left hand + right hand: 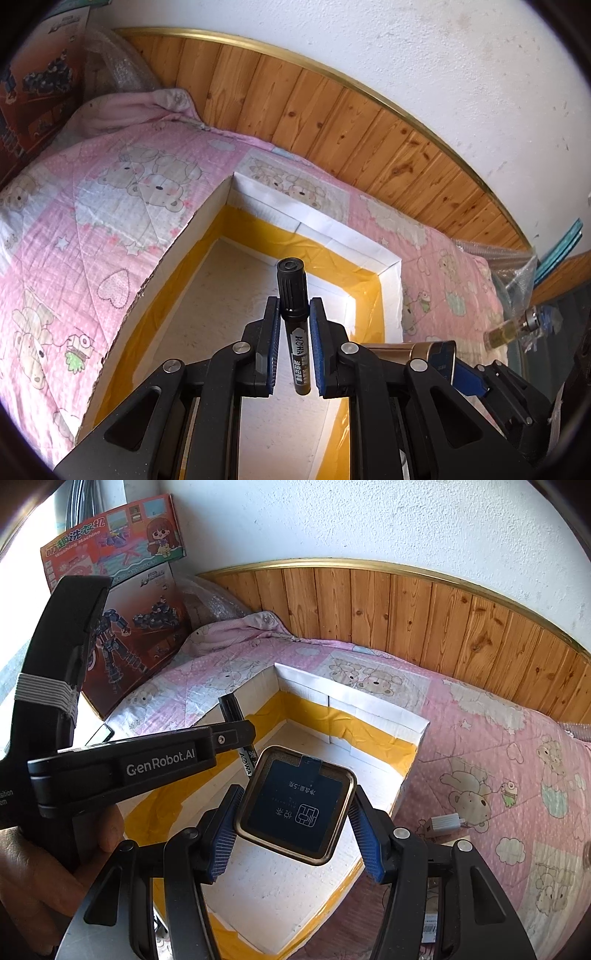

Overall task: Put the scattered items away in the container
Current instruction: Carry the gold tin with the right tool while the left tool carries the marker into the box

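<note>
Plainly, both items are already in hand and hang over the open box [314, 236], a white-walled cardboard container lined with yellow tape that sits on the bed [110, 206] with its pink bear-print quilt.

The left gripper [293, 343] is clamped on a black marker [292, 291]. The pen stands nearly along the line of the fingers, cap end pointing away over the box's floor, with the pads pinching the barrel just below the ribbed cap. A marker like this is likely light, stiff and smooth-sided, so it could swivel or slide in a two-point pinch; holding it mid-barrel, as here, seems the sound place. It should survive a short drop without harm.

The right gripper [295, 830] has its jaws spread wide and pressed on a square tin [295, 805], dark-faced with a brass-coloured rim and rounded corners. The pads bear on two opposite sides, and the tin is turned slightly askew between them. It looks rigid and fairly light, but the metal sides are probably slick, so the grip depends on squeeze alone; flat sides are a better hold than corners.

In the right wrist view the tin hovers above the box's middle, and the marker shows beyond it, nearer the left wall. Neither item touches the box yet.
</note>
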`<state>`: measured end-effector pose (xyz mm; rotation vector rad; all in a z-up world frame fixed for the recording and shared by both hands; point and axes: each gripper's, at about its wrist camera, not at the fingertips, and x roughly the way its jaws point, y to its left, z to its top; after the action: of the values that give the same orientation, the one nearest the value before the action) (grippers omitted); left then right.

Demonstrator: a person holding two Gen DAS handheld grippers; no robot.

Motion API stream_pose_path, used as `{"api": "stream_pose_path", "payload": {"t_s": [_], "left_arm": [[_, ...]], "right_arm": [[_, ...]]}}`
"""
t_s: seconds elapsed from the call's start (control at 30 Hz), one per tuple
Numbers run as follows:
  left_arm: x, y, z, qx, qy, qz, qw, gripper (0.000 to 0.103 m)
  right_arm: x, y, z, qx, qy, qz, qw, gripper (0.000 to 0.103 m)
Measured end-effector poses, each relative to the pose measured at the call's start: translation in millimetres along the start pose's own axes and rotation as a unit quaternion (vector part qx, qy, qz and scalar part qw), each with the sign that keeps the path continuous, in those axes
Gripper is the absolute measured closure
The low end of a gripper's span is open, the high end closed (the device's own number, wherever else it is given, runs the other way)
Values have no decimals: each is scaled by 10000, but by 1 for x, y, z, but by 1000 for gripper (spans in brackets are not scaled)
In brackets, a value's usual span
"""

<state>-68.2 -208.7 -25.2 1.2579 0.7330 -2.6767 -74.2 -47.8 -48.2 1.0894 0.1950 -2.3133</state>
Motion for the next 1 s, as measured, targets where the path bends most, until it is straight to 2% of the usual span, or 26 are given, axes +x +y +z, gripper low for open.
{"api": "stream_pose_path", "payload": {"t_s": [0.5,1.0], "left_arm": [[39,15,6,-51,329,169,9993,87],[69,15,10,264,495,507,9971,87]], "right_arm": [[31,-2,16,-71,285,70,9995,45],[72,-5,24,-433,764,-27,9961,45]]}}
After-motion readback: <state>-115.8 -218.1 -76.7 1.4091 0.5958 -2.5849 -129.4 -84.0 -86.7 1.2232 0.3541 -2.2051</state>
